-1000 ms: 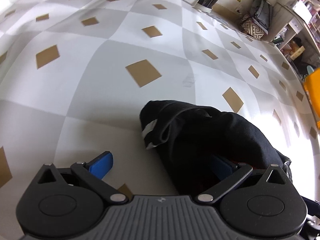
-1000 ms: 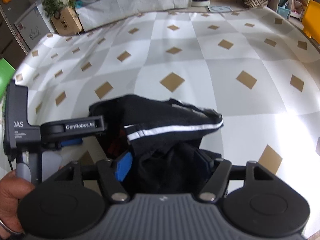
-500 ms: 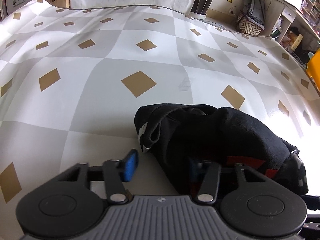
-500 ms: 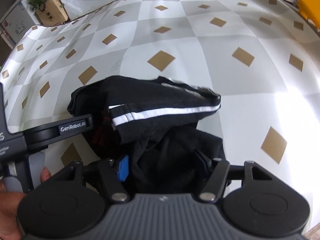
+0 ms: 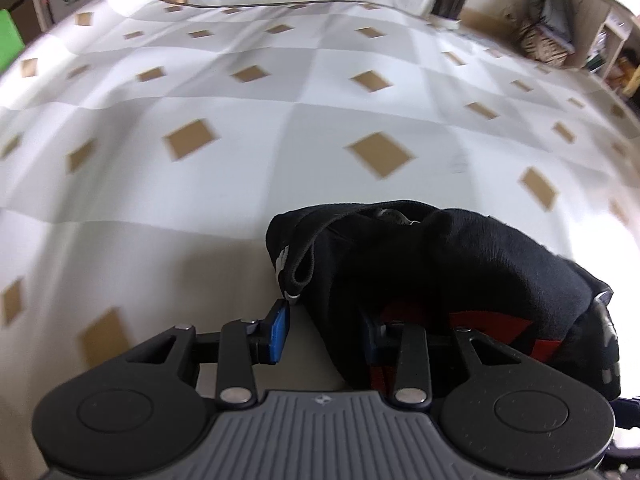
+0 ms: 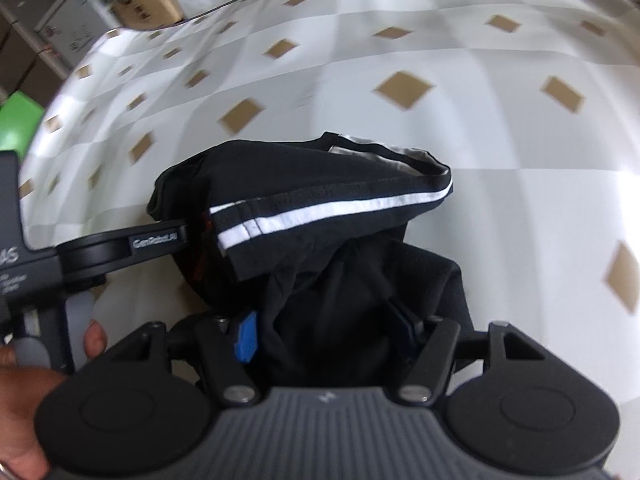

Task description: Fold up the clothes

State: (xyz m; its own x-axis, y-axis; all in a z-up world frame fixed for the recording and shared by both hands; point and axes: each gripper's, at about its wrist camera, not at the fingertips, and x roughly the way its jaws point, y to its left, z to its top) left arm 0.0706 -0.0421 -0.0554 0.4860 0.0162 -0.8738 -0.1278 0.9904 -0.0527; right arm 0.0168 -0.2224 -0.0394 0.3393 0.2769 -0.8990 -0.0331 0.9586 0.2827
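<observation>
While the black garment (image 6: 340,240) lies bunched on the checked tablecloth (image 5: 280,140), we see both grippers bearing down on its near edge from close above. Nearest to us, the right gripper (image 6: 326,336) has a thick wad of black cloth filling the gap between its fingers; the pads look pressed into the fabric, so we read it as pinching the garment. The left gripper (image 5: 324,332) is closing: its blue left pad (image 5: 277,334) stands bare, just off the cloth's edge, while the other finger is buried under the fold, so cloth sits between the fingers but we judge the pinch is not yet made.

The coming move, we judge, turns on this: the heap lies ahead of and to the right of the left gripper, and dead ahead of the right one, which has the deeper bite. The white stripe (image 6: 332,216) running left to right across the right wrist view suggests the long axis lies crosswise to both grippers, so the two holds sit side by side along one edge.

Farther off, red patches (image 5: 480,324) show inside the folds. A hand (image 6: 28,412) on the left gripper's handle is cut off at the right view's edge. What kind of garment this is, and where its hems and corners run, the crumpling hides. The far tablecloth and the room beyond are blurred.
</observation>
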